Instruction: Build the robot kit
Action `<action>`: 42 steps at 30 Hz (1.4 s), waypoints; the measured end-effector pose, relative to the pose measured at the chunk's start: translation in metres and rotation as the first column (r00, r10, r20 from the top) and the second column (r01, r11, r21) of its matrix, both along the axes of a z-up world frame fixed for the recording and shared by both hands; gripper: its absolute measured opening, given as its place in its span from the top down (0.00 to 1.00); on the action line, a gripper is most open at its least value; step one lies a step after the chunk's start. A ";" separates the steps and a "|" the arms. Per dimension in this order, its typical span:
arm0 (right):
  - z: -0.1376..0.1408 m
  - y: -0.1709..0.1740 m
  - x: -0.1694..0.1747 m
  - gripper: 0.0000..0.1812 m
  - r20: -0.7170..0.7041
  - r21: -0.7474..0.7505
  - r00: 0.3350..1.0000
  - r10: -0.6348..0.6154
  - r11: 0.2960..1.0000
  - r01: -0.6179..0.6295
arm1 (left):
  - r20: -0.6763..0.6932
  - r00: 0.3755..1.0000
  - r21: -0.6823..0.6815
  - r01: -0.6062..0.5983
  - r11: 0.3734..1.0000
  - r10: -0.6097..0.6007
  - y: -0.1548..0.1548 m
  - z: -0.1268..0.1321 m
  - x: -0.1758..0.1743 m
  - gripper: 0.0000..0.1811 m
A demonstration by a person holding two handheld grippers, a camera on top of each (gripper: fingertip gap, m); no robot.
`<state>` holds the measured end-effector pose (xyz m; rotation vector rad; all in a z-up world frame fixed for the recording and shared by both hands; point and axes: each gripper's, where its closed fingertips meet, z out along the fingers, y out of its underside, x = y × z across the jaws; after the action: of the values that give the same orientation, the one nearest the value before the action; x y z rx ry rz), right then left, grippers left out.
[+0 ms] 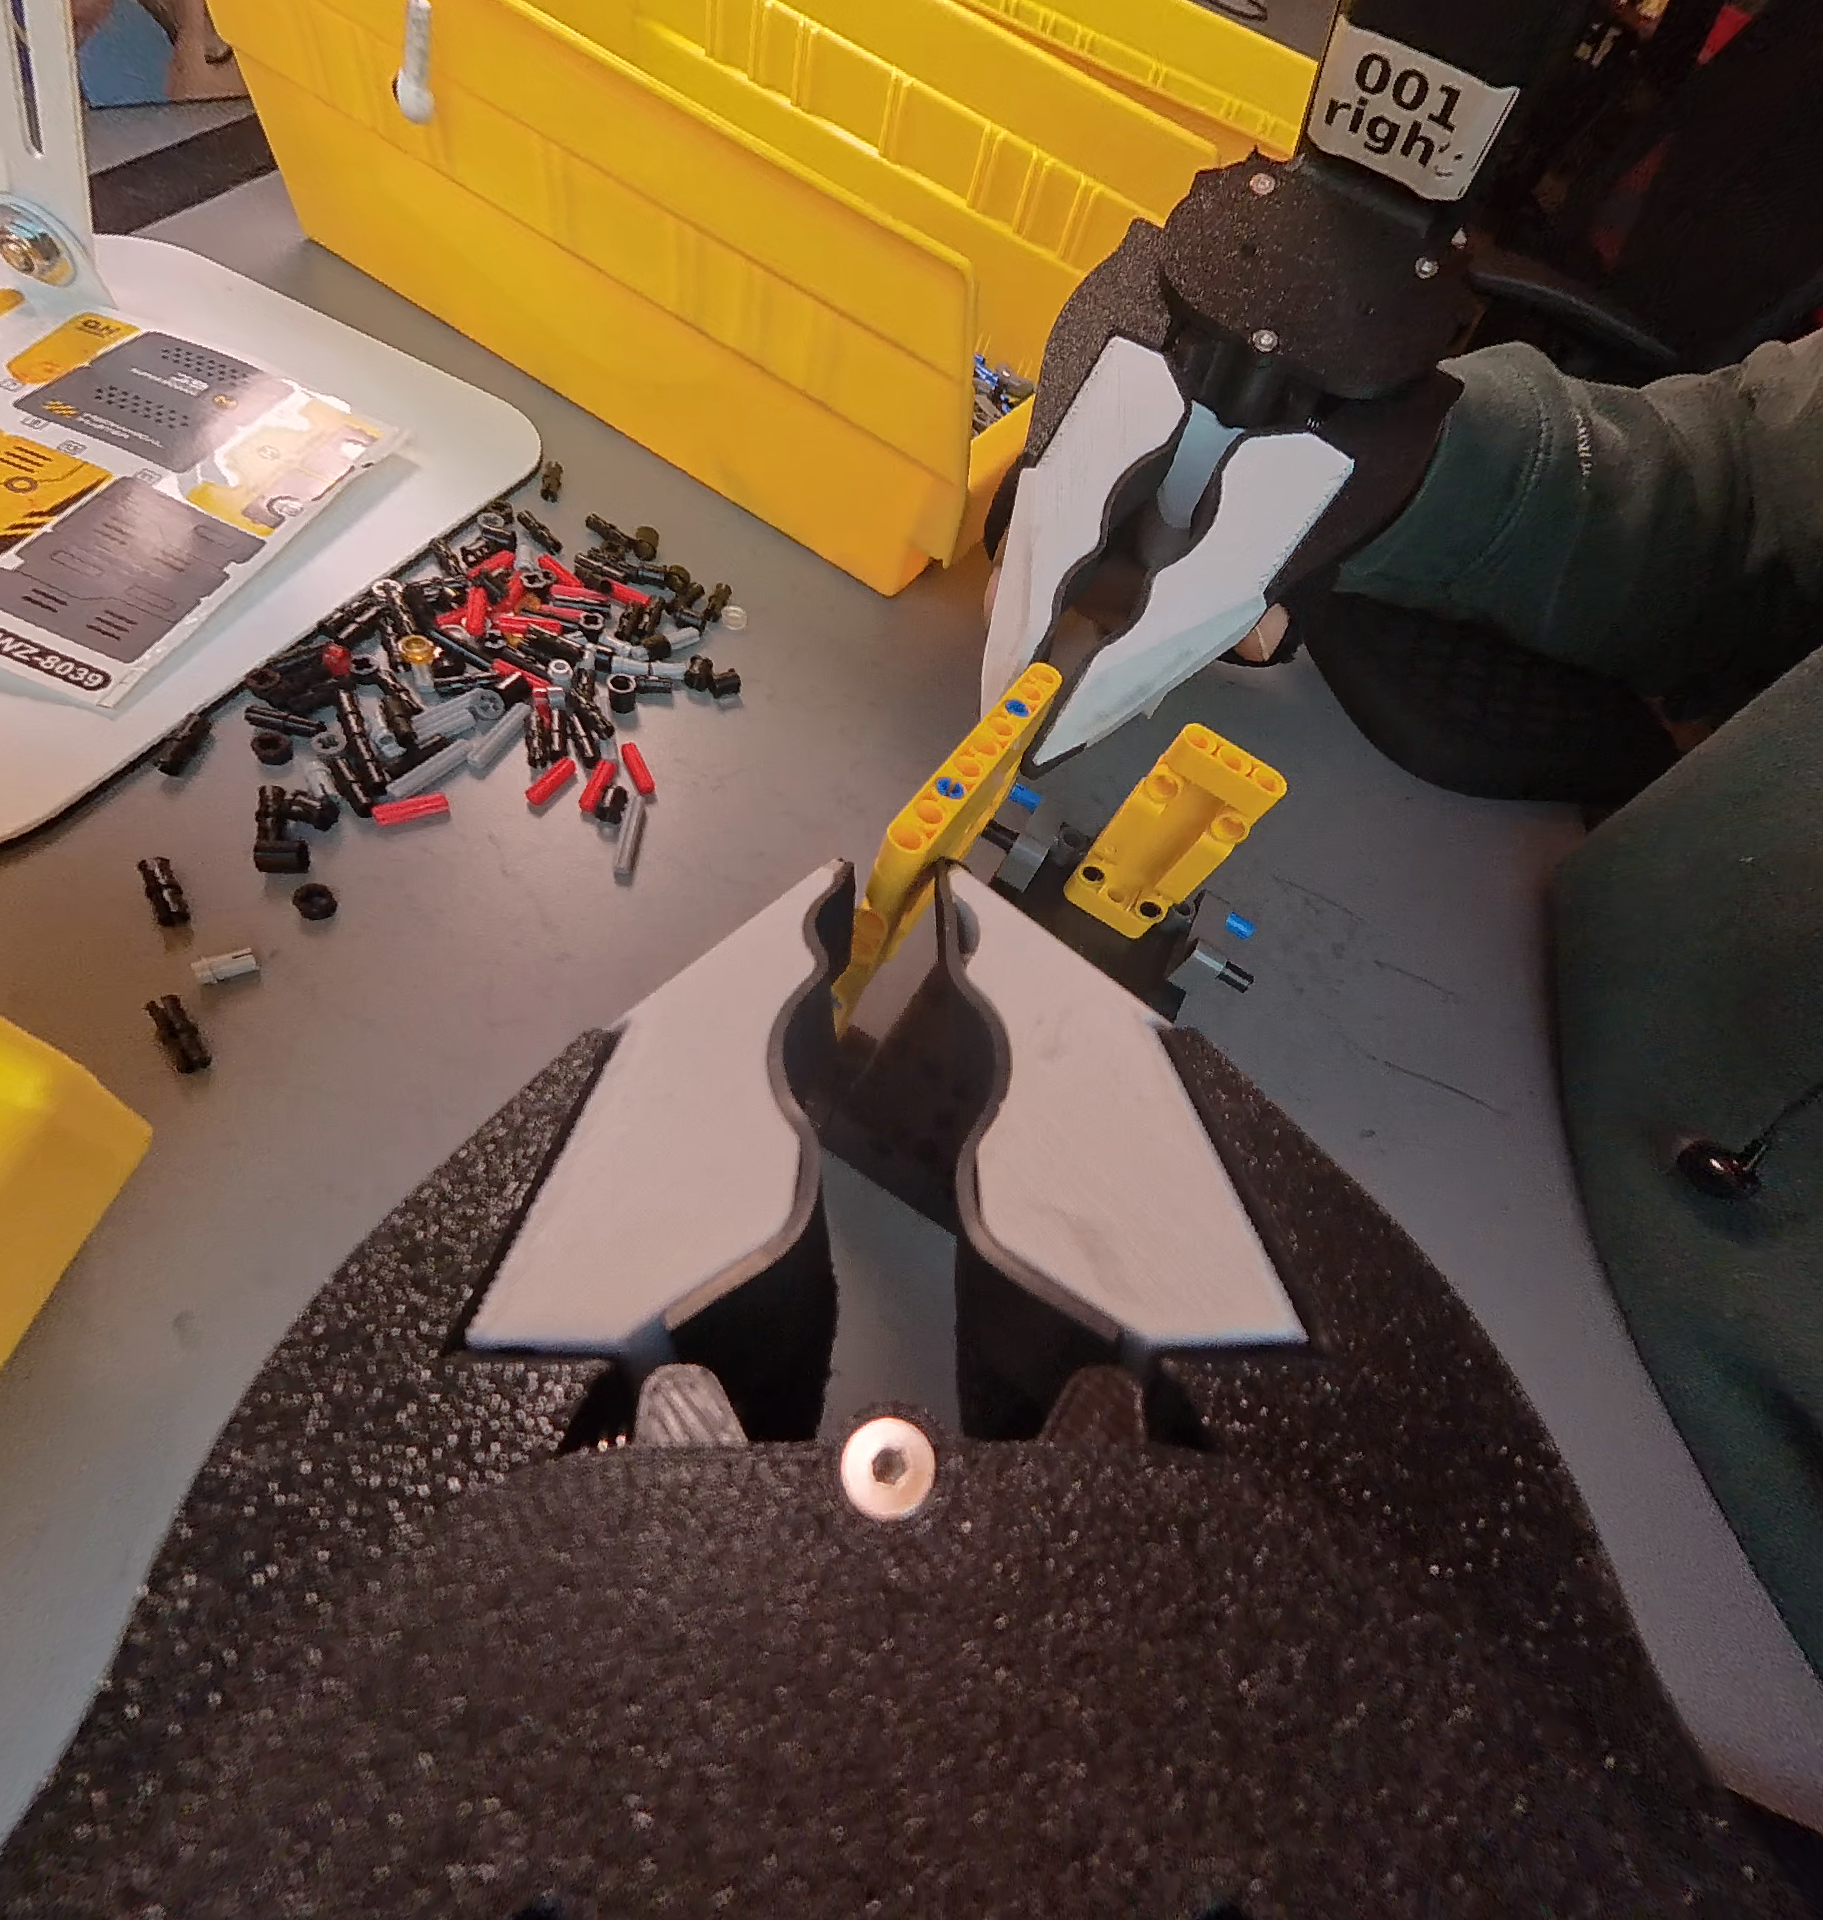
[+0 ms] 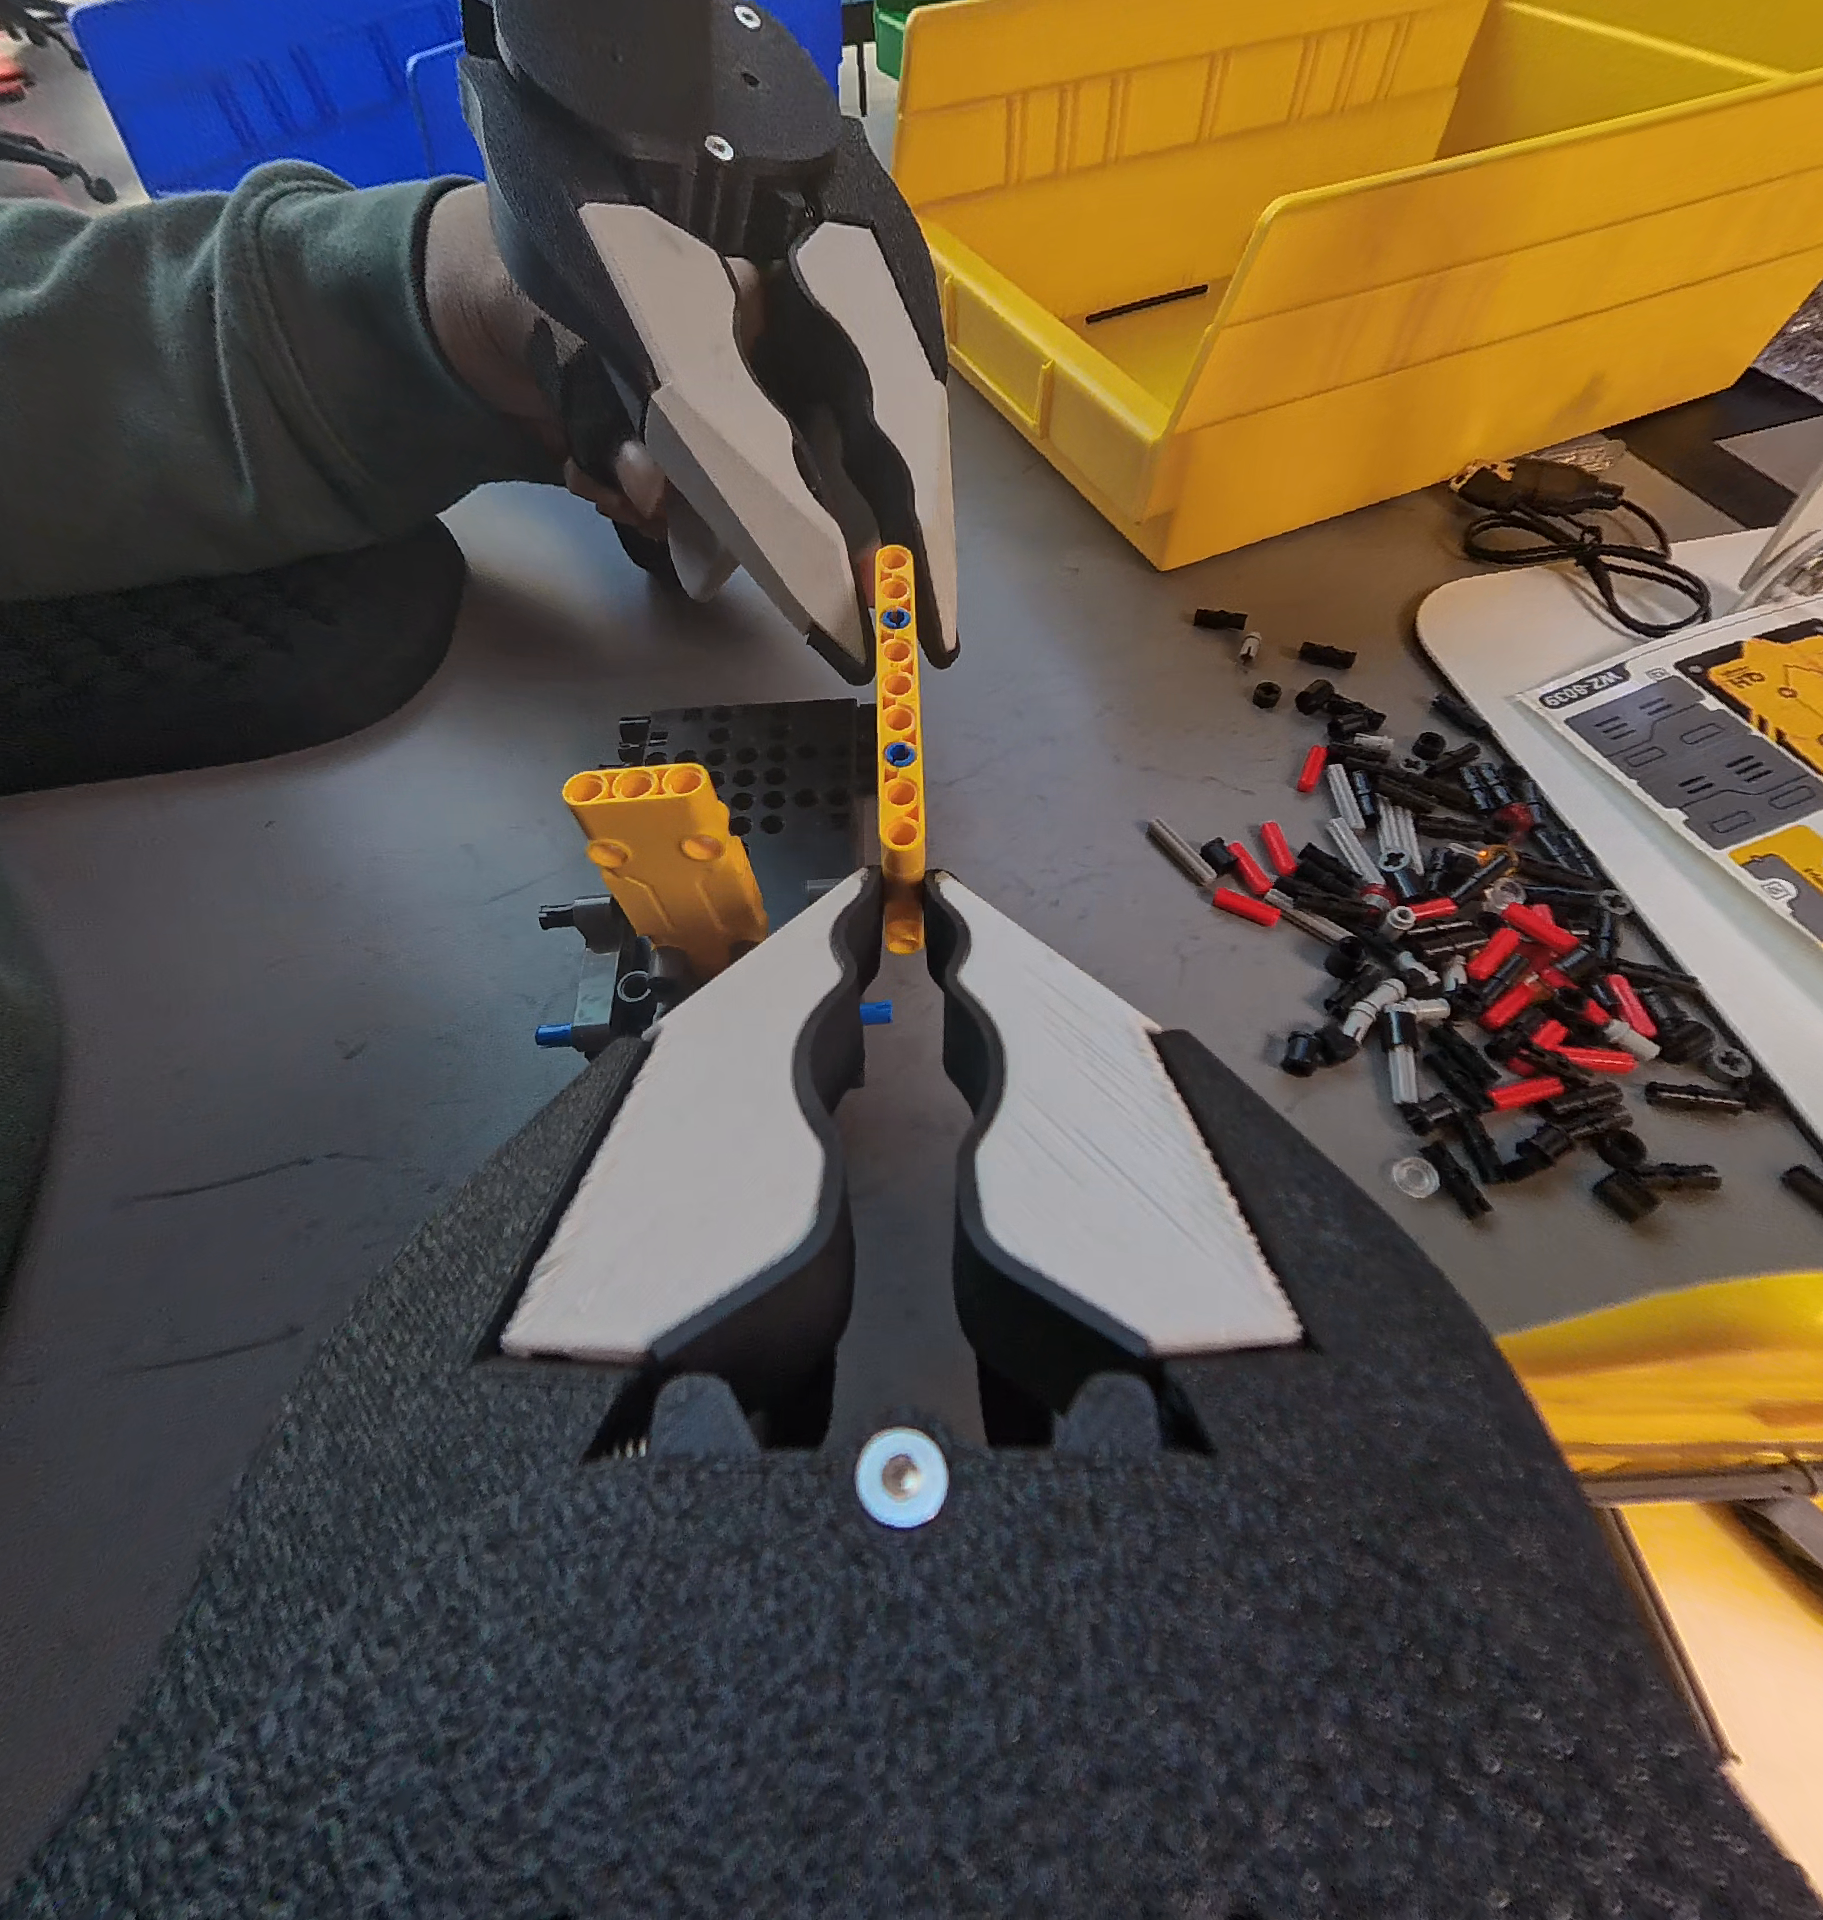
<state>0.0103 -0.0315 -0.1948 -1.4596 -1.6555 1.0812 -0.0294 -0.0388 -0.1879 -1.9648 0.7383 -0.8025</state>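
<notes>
Yellow beam (image 2: pixel 899 727), long and holed with two blue pins in it, hangs above the grey table (image 2: pixel 315 1143), pinched at each end: the right claw (image 2: pixel 902 902) closed on one end, the left claw (image 1: pixel 894 883) on the other. Loose black, red and grey pins (image 1: pixel 491 665) lie at ten o'clock of the beam in the left wrist view; a yellow-and-black assembly (image 1: pixel 1167 842) sits just beside it at three o'clock.

Grey table (image 1: pixel 1354 1039), black office chairs (image 2: pixel 13 156) behind

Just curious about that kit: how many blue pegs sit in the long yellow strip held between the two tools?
2: one blue peg by the left tool, another mid-strip. The yellow strip may hide more at its gripped ends.
</notes>
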 end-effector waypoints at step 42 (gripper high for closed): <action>-0.001 -0.006 0.004 0.96 -0.002 -0.001 1.000 0.027 1.000 -0.027 | -0.081 0.995 0.096 0.064 0.993 -0.056 -0.006 -0.001 0.008 0.84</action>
<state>0.0146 -0.0374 -0.1955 -1.4408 -1.6778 1.0982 -0.0218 -0.0446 -0.1885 -1.9021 0.8704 -0.7146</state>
